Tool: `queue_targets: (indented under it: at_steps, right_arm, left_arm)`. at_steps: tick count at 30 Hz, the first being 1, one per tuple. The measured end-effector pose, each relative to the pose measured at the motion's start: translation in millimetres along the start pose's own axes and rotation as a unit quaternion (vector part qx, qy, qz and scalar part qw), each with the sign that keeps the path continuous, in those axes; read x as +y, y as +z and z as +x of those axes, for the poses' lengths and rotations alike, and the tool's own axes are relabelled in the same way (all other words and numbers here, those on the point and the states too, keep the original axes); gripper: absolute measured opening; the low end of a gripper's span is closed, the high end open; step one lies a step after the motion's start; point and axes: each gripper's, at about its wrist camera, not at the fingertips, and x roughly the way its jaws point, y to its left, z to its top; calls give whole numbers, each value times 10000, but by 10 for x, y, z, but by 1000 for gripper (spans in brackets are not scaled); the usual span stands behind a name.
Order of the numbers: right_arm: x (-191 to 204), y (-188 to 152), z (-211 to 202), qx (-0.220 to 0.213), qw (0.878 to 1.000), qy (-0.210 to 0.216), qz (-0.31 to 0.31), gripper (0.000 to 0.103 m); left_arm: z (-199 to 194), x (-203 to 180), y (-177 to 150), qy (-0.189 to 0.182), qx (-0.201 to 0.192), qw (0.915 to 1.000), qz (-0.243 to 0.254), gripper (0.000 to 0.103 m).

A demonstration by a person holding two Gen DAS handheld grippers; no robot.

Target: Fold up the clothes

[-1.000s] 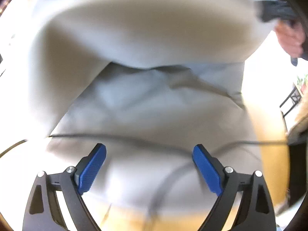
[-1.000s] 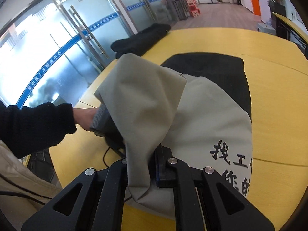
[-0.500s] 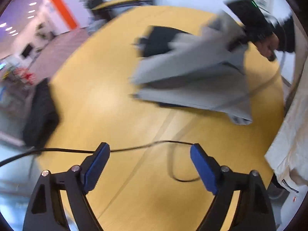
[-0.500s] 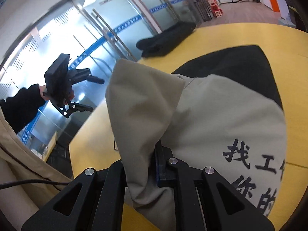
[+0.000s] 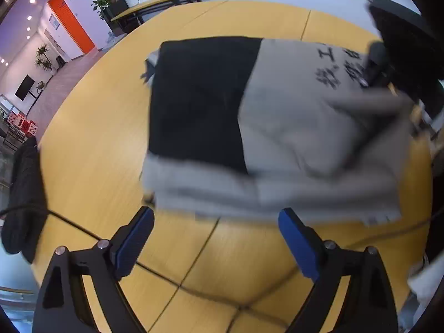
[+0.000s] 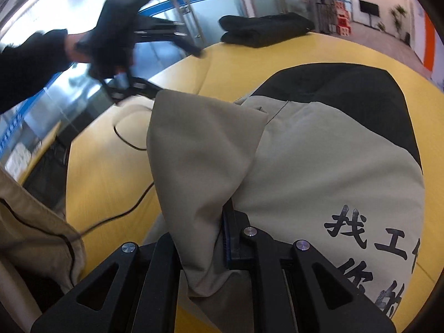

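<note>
A grey and black garment (image 5: 291, 127) with black printed characters lies on the round yellow table (image 5: 91, 127). My left gripper (image 5: 216, 236) is open and empty, just short of the garment's near grey edge. My right gripper (image 6: 213, 238) is shut on a raised grey fold of the garment (image 6: 199, 149), held above the rest of the cloth (image 6: 333, 166). The left gripper also shows in the right wrist view (image 6: 155, 63), open, in a hand above the table's far side.
A folded black garment (image 6: 266, 29) lies at the table's far edge, also in the left wrist view (image 5: 23, 194). A thin black cable (image 6: 130, 138) trails over the table. A beige cloth (image 6: 30, 222) hangs at the left. Glass doors stand behind.
My left gripper has let go of the grey cloth, pulled away, and now faces the garment's near edge. My right gripper still holds the raised fold.
</note>
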Motion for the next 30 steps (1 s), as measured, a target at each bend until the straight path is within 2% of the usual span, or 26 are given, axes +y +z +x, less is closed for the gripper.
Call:
queue_targets:
  at_steps: [3,6,9,12,15,18,21,24,30]
  right_arm:
    - [63,-108,78,58,9995,-12,-308,9]
    - [17,-171,111,18,9992,-40,-398,9]
    - [-12,-207,116,-6,9983,-18,-584,10]
    - [38,-249,77,68,9955,-33,-945,10]
    - [74,-296,91,129,9927,-25,-1201,12]
    - [74,-338,117,102,9899,12,-1415,13]
    - [94,-376,130,65,9855,-5,-1694,15]
    - [122,-442,131,38,9799,-71,-1995,15]
    - [253,-567,153,-163,9664,-196,-2557,19]
  left_arm:
    - [228,68,228,-199,-339,9988,-280,95]
    - [423,19,356,-193,-299,9994,37,95]
    - [329,74,429,-298,-324,9987,237,95]
    - [3,250,543,-347,-767,9964,26,94]
    - [-280,341,664,-311,-970,9948,95,95]
    - [-133,205,834,-441,-881,9945,365,95]
    - [290,-65,834,-552,-340,9926,1031,95]
    - [678,-60,750,-710,-67,9942,799,95]
    - [808,137,697,-799,-119,9958,424,100]
